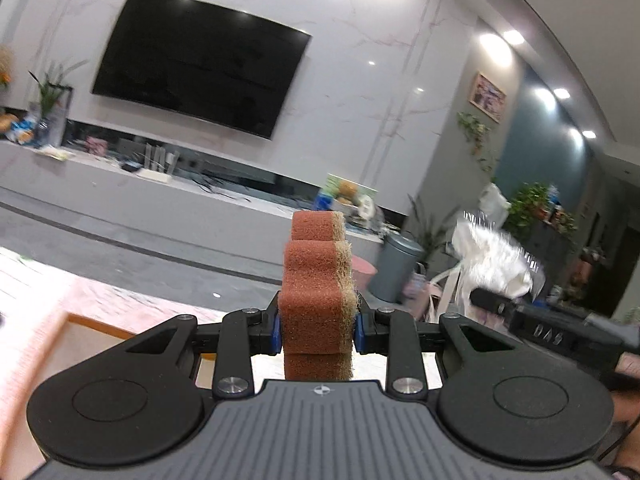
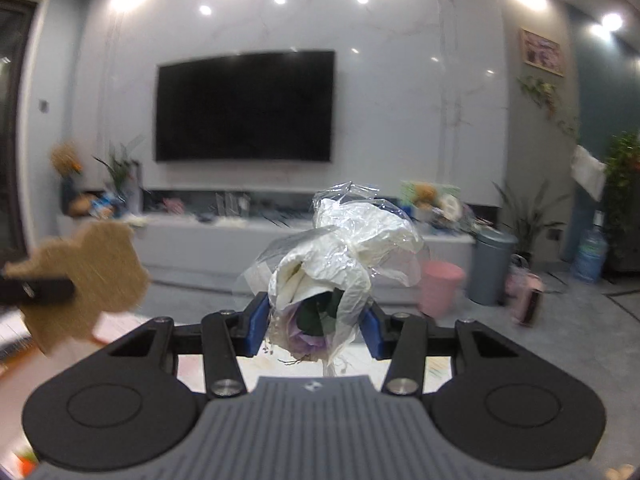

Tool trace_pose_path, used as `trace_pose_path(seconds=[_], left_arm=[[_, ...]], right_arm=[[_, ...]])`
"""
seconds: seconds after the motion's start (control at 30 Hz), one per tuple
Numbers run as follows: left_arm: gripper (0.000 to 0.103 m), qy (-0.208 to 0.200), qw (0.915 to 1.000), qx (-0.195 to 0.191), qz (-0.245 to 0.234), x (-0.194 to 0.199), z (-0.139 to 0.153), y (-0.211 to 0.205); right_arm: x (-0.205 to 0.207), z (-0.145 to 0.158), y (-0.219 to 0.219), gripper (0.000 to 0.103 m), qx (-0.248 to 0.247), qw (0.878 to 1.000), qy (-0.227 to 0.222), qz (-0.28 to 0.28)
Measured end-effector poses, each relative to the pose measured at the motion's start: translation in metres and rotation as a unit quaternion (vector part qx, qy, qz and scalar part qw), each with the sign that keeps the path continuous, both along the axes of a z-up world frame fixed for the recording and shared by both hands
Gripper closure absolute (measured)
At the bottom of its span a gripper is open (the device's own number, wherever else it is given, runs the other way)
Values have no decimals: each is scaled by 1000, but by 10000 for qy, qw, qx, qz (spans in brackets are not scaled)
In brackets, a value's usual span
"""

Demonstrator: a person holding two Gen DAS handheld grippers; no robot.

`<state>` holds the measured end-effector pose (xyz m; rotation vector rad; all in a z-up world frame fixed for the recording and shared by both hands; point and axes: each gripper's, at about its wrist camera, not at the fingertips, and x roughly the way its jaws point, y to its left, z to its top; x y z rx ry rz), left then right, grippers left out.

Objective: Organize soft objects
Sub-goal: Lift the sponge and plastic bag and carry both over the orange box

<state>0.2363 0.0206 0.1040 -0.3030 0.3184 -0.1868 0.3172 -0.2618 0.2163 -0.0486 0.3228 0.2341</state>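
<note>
Left gripper (image 1: 318, 330) clamped on brown sponge (image 1: 316, 288): blue pads press both wavy sides near lower third, sponge standing upright between jaws, scouring layer facing right, top lobes rising well above fingertips. Right gripper (image 2: 316, 326) closed partway on wrapped flower bundle (image 2: 340, 256): jaws pinch lower part, purple bloom and dark leaves between pads, white paper and clear film spreading above. Both held in air, sponge left of bundle. Beyond: pink bin (image 2: 440, 286), grey bin (image 2: 492, 266), TV (image 2: 244, 106) on marble wall.
</note>
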Motion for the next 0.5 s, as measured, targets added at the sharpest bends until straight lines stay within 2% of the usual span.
trace_pose_path(seconds=[0.17, 0.27, 0.37, 0.5], left_arm=[[68, 92, 9991, -28, 419, -10, -6, 42], [68, 9, 9978, -175, 635, -17, -17, 66], [68, 182, 9967, -307, 728, -17, -32, 84], [68, 428, 9957, -3, 826, -14, -51, 90]], right_arm=[[-4, 18, 65, 56, 149, 9974, -185, 673], [-9, 18, 100, 56, 265, 9936, -120, 1094], [-15, 15, 133, 56, 202, 9883, -29, 1509], [-21, -4, 166, 56, 103, 9801, 378, 1945]])
